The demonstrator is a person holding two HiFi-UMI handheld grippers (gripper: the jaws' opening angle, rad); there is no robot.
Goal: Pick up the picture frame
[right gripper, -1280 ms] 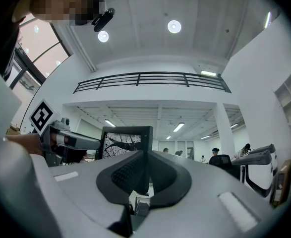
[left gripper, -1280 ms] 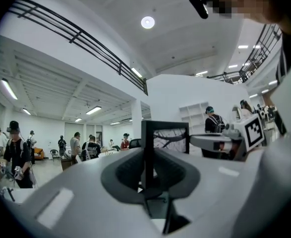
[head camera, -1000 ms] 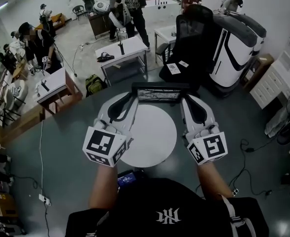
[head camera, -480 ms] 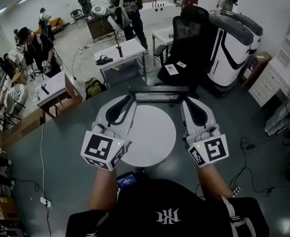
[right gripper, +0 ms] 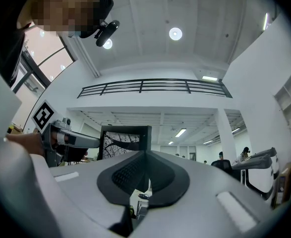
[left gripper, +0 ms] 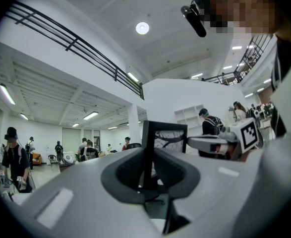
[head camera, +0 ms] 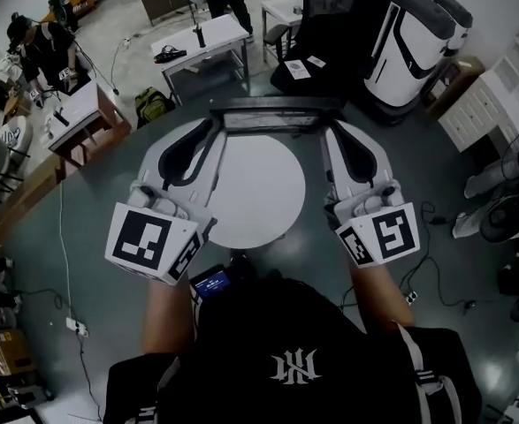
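Though only gripper views show its print, left fingers (head camera: 215, 140) and right fingers (head camera: 328, 153) clamp the picture frame (head camera: 272, 113)

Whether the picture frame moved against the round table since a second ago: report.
Yes, slightly: picture frame still crosses the far rim of the round table but looks wider against it: nearer the camera.

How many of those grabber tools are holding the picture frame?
2. The left gripper clamps the picture frame's left end; the right gripper clamps its right end. No others are visible.
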